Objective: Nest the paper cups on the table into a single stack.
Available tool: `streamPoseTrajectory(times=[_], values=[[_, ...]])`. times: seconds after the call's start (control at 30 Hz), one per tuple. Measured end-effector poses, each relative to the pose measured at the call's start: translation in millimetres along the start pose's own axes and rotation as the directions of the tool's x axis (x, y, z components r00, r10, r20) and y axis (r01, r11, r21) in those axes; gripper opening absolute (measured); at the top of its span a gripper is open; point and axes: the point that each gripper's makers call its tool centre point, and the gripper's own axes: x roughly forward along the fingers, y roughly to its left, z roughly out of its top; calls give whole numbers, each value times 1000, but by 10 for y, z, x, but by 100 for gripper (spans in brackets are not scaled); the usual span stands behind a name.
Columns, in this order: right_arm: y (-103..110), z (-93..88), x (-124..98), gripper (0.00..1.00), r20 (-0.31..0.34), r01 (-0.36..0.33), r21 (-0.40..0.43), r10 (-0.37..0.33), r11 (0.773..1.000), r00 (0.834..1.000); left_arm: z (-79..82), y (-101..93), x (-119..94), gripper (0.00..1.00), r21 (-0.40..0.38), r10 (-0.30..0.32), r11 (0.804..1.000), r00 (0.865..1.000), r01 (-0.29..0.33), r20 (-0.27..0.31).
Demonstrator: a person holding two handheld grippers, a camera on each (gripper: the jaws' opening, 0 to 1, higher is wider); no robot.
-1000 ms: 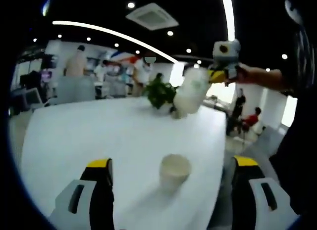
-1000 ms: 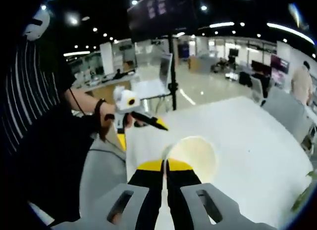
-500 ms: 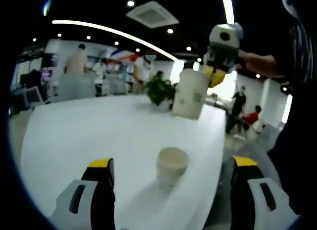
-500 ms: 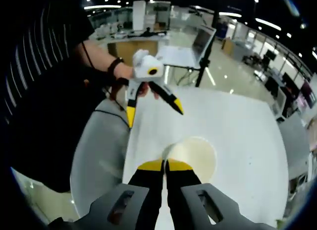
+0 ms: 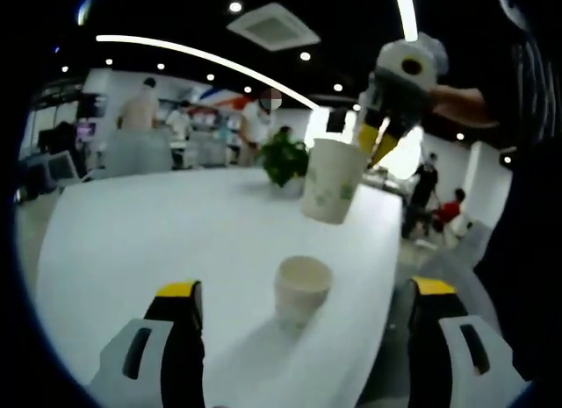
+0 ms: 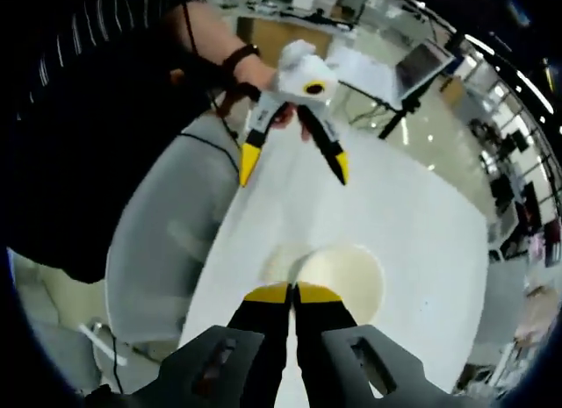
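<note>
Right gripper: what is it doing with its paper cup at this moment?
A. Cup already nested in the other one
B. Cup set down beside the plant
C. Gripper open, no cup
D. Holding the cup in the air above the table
D: in the left gripper view, the right gripper pinches the rim of the paper cup, which hangs clear above the table, apart from the standing cup.

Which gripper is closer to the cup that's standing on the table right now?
Probably the left. The left gripper sits low with open jaws on either side of the cup on the table. The right gripper is raised above it, pinching the rim of another paper cup.
</note>
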Motion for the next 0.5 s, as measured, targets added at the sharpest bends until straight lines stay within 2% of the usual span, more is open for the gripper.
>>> streamPoseTrajectory(times=[0.1, 0.2, 0.5], values=[[6, 91, 44, 0, 0, -15, -27, 15, 1000, 1000, -17, -5, 14, 95, 9, -5, 1000, 1000, 5, -9], [-22, 132, 80, 0, -25, -25, -72, 23, 997, 999, -35, -18, 15, 95, 8, -12, 1000, 1000, 12, -16], [35, 85, 306, 0, -53, -81, -101, 76, 992, 996, -17, -18, 18, 94, -5, -12, 1000, 1000, 12, 0]])
